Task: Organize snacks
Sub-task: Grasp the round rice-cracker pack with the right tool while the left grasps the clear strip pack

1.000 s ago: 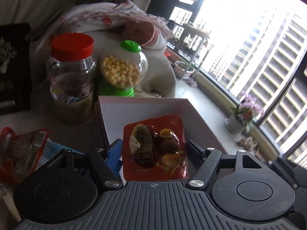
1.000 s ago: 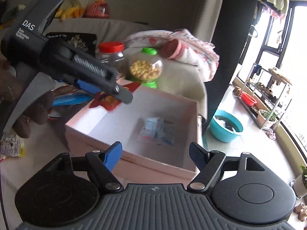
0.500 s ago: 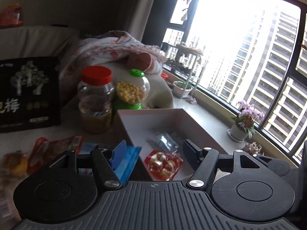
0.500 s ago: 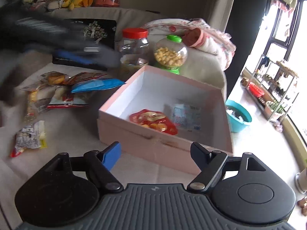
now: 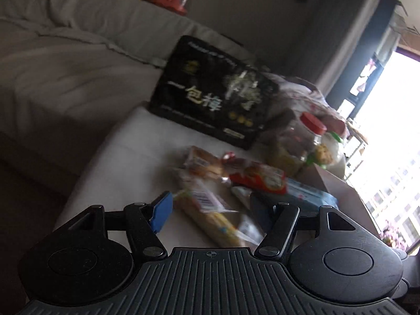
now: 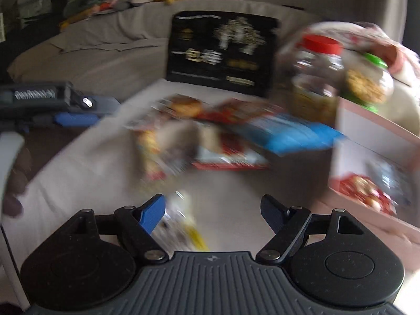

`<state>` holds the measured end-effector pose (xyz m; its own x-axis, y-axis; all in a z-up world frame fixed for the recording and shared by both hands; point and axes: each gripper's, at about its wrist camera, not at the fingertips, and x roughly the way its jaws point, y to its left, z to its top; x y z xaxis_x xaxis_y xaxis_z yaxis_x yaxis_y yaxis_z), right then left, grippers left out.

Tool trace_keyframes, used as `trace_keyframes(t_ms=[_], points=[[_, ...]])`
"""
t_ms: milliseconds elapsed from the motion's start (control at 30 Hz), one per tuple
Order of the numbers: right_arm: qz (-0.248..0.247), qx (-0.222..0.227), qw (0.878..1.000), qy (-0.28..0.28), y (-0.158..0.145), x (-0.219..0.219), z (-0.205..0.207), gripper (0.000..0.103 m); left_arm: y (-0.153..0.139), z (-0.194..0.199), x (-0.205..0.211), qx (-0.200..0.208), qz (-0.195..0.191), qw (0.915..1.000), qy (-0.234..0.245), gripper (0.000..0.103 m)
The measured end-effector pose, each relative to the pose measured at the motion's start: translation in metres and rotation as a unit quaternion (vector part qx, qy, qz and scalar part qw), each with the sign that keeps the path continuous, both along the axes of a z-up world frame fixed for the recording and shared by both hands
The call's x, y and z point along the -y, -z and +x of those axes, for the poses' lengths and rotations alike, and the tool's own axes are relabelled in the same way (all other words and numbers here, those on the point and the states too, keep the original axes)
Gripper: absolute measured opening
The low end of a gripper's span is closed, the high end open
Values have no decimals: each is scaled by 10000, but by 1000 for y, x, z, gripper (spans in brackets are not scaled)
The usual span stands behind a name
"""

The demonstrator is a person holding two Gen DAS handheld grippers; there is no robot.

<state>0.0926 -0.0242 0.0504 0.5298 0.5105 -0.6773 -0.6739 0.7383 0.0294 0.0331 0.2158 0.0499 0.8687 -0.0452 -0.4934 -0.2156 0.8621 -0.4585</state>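
Note:
A pile of snack packets (image 6: 210, 136) lies on the pale cushion; it also shows in the left wrist view (image 5: 228, 181). The pink box (image 6: 375, 141) at the right holds a red packet (image 6: 365, 191) and a clear packet (image 6: 391, 176). My left gripper (image 5: 210, 207) is open and empty, just above a long yellow packet (image 5: 212, 215). My right gripper (image 6: 214, 210) is open and empty, over a small white and yellow packet (image 6: 183, 223). The left gripper (image 6: 76, 110) shows in the right wrist view at the left. Both views are blurred.
A black gift box (image 5: 212, 99) leans at the back. A red-lidded jar (image 6: 315, 78) and a green-topped candy dispenser (image 6: 367, 84) stand behind the pink box. A grey sofa (image 5: 65, 65) lies beyond. A window (image 5: 393, 131) is at the right.
My left gripper let go of the red packet into the pink box, then swung left to the loose packets. My right gripper also turned left and down toward the cushion.

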Motion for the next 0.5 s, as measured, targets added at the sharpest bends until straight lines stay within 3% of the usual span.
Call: trace_keyframes(t_ms=[133,267,400,500], points=[[118,413,9990,96,-7,-30,16,81,9,4,-8,-56,-200,9996,179,71],[63,-110,9995,305,0,-47,57,81,22,7,-13,-169,-469,9985,246,71],[-120,-129,9974,699,15,-51,87,81,28,4,-14,-217,-641,9972,303,71],[243,-621,9938,887,24,-41,102,81,25,2,-13,-98,-599,9977,307,71]])
